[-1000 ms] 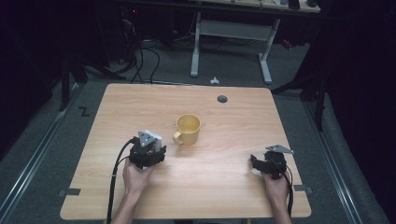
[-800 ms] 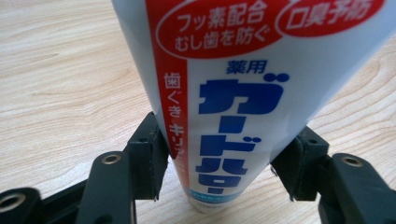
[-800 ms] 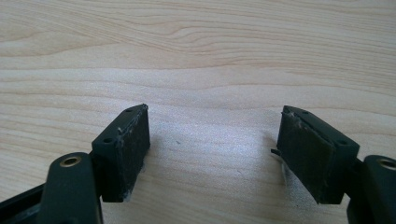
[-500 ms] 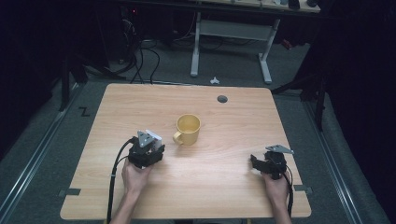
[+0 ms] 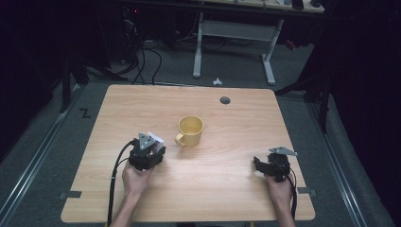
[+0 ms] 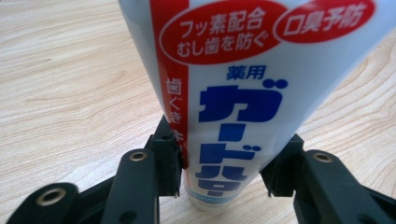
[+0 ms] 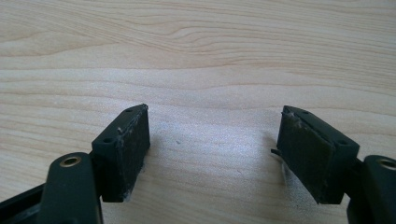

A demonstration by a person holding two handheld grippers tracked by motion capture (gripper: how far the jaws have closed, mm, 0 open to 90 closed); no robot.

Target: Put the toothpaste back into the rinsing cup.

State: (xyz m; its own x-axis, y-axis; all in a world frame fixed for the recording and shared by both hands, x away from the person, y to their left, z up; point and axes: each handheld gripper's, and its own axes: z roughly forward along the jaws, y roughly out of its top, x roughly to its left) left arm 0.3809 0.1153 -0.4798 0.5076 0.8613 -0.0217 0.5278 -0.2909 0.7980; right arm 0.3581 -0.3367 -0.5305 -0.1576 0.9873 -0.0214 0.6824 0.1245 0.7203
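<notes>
A yellow mug (image 5: 190,131) stands near the middle of the wooden table (image 5: 236,118), handle toward the front left. My left gripper (image 5: 152,144) sits just left of the mug, shut on a white toothpaste tube (image 6: 243,79) with red and blue Japanese print. The tube's white end (image 5: 155,137) sticks out past the gripper toward the mug. In the left gripper view both black jaws press the tube's sides above the wood. My right gripper (image 5: 257,164) rests at the front right, open, its pads (image 7: 128,144) wide apart over bare wood.
A dark round cable hole (image 5: 225,100) lies in the table's far side. Beyond the table stand a white desk frame (image 5: 236,38) and loose cables (image 5: 146,56) on the dark floor. A small white object (image 5: 217,81) lies on the floor behind the table.
</notes>
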